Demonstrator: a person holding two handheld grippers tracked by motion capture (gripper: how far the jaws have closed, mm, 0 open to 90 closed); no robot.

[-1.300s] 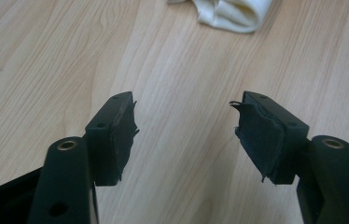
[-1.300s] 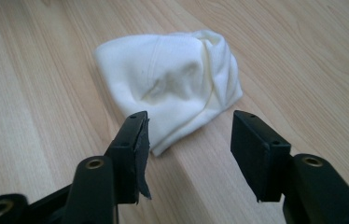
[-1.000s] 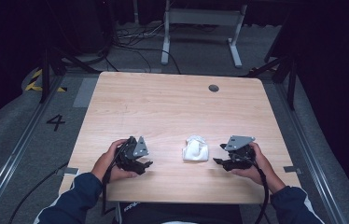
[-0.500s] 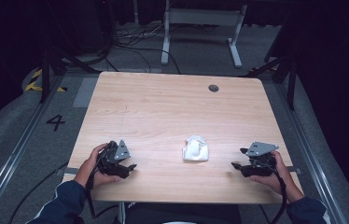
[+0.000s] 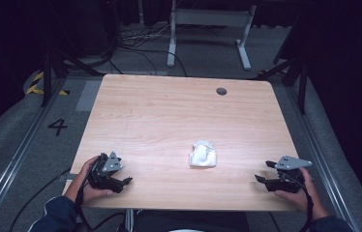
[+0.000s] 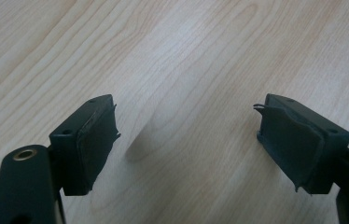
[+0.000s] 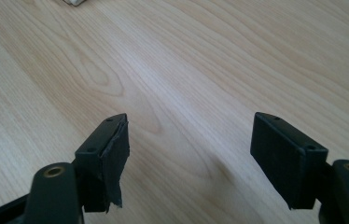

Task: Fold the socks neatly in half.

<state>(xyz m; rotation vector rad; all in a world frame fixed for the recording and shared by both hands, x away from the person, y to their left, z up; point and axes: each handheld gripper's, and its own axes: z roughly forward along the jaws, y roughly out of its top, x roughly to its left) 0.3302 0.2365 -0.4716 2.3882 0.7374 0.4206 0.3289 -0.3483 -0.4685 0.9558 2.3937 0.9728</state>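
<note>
High view has a light wood counter (image 5: pixel 169 121) with a small crumpled white thing (image 5: pixel 202 154) — looks like a wadded cloth or tissue, can't tell which — sitting a bit toward 5 o'clock from the counter's middle. Nothing is touching it. Small dark round grommet (image 5: pixel 221 91) up near the far edge, around 1 o'clock.

Left hand-held gripper (image 5: pixel 127 181) is down at the 7 o'clock corner of the counter, held in the person's left hand (image 5: pixel 89 181), jaws pointing roughly toward 3 o'clock. Right hand-held gripper (image 5: pixel 261 171) is at the 5 o'clock corner in the right hand (image 5: pixel 297 191), grey three-cornered plate (image 5: pixel 293 163) on top, jaws pointing toward 9 o'clock. Both are well apart from the white wad, which sits between them but closer to the right one.

Left gripper view: the left hand-held gripper (image 6: pixel 186 140) is spread wide, released, nothing but bare wood grain between the jaws. The pads look a bit frayed at the edges.

Right gripper view: same deal — the right hand-held gripper (image 7: pixel 189 149) is released, jaws wide apart over bare counter. A sliver of the white wad (image 7: pixel 74 2) peeks in at 11 o'clock, right at the top edge.

Off the counter at 9 o'clock, a "4" (image 5: pixel 58 126) is marked on the grey floor (image 5: pixel 24 145).
</note>
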